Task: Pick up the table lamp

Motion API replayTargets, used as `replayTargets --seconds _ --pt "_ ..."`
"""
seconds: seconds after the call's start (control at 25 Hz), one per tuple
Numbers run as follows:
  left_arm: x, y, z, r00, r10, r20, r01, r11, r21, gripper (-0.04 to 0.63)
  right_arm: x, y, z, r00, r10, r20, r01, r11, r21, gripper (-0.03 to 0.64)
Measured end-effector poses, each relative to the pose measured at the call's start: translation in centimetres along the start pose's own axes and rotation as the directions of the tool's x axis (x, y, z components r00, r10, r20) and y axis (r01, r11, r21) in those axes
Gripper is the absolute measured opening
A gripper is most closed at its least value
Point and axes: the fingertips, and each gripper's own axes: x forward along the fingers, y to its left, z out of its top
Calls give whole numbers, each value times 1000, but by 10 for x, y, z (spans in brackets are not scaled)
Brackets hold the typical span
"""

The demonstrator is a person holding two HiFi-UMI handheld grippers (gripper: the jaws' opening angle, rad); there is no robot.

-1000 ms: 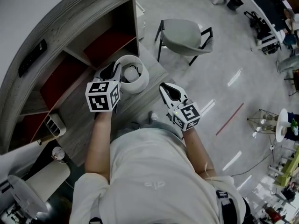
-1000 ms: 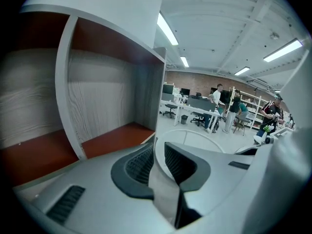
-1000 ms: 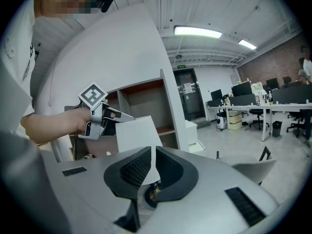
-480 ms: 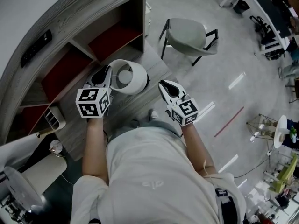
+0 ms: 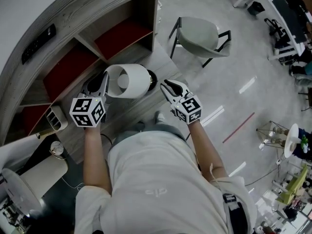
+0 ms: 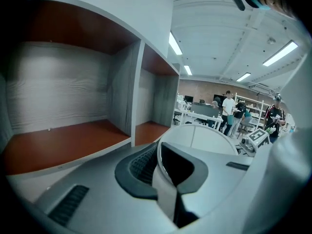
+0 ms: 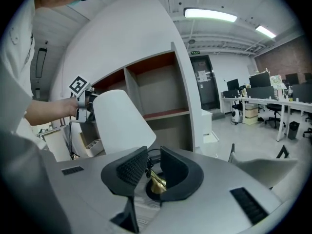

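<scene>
Overhead, the head view shows the table lamp (image 5: 130,81) tipped over on its side in front of the shelf unit (image 5: 63,30), above the grey wooden surface (image 5: 139,108), the open end of its white shade facing the left gripper (image 5: 102,80). The right gripper (image 5: 168,85) sits just beside the lamp's dark lower end. A grey chair (image 5: 199,33) stands well apart on the floor.

Next, the left gripper view: the left gripper (image 6: 158,154) is closed on the thin rim of the shade (image 6: 207,138), with the red-brown shelf compartments (image 6: 63,143) beyond.

Finally, the right gripper view: the right gripper (image 7: 152,165) has its jaws a little apart, and the lamp's brass base (image 7: 157,183) shows in the gap. Whether they touch it I cannot tell. The shade (image 7: 121,118) leans up to the left, held by the left gripper (image 7: 84,104).
</scene>
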Motion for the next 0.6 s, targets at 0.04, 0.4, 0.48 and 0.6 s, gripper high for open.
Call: replayTargets --seconds 0.04,0.4,0.48,0.6 --pt "-2 2 -1 1000 1 4 -1 1000 -3 41 3 1 -3 1000 11 -7 -11 1000 -11 101" --pt "-15 25 -13 999 26 22 -25 998 -51 40 40 7 -33 990 107 -88 -116 987 -107 187" --pt "-18 30 -16 999 28 28 -27 998 -63 40 49 9 -38 986 131 -107 -144 982 -126 207" --pt "-21 37 -19 999 38 31 -35 996 -77 40 64 11 -46 978 159 -135 -178 973 -149 228"
